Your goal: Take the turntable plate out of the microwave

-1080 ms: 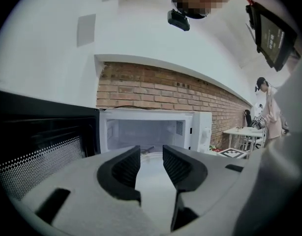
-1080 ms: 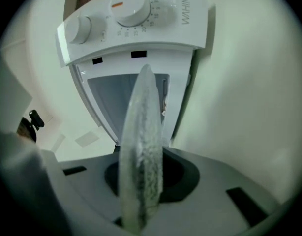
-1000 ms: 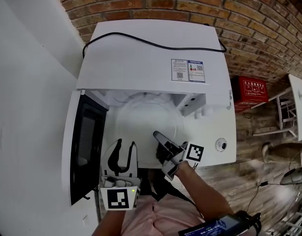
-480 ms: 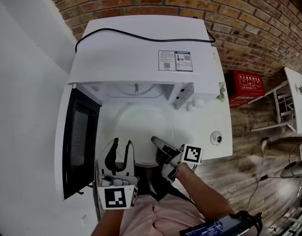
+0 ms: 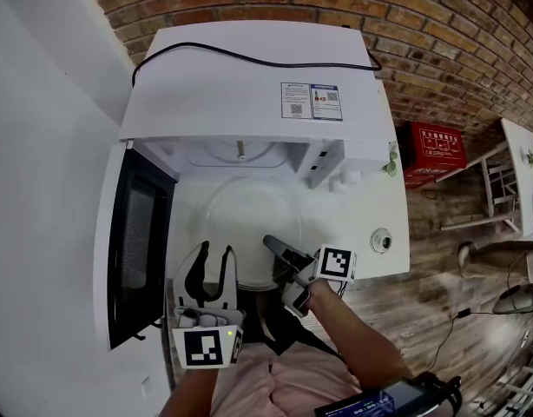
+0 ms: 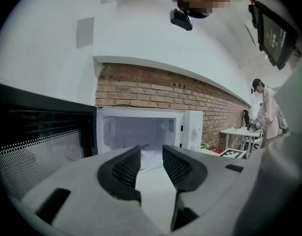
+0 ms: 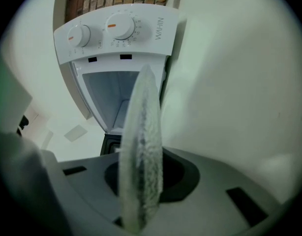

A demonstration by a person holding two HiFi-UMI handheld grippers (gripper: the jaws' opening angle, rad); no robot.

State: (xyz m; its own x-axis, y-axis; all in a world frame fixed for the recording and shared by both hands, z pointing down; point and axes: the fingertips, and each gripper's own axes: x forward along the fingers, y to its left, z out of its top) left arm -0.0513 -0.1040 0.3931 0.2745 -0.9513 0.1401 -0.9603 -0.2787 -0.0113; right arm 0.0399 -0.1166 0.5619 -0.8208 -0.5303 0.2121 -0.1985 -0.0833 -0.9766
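Note:
The clear glass turntable plate (image 5: pixel 247 220) lies level over the white counter (image 5: pixel 362 224), just outside the open microwave (image 5: pixel 249 94). My right gripper (image 5: pixel 275 247) is shut on its near right rim. In the right gripper view the plate (image 7: pixel 140 146) shows edge-on between the jaws, with the dial panel (image 7: pixel 116 31) behind it. My left gripper (image 5: pixel 218 254) is open and empty by the plate's near left edge. Its own view looks between the jaws (image 6: pixel 152 154) into the cavity (image 6: pixel 141 132).
The microwave door (image 5: pixel 132 241) swings out to the left beside my left gripper. A black cable (image 5: pixel 249 57) lies over the microwave's top. On the counter's right sits a small round fitting (image 5: pixel 381 241). Beyond are a red box (image 5: pixel 436 155) and a person (image 6: pixel 266 107).
My right gripper has drawn back toward me with the plate, which has come out of the cavity onto the counter side. The left gripper has stayed put.

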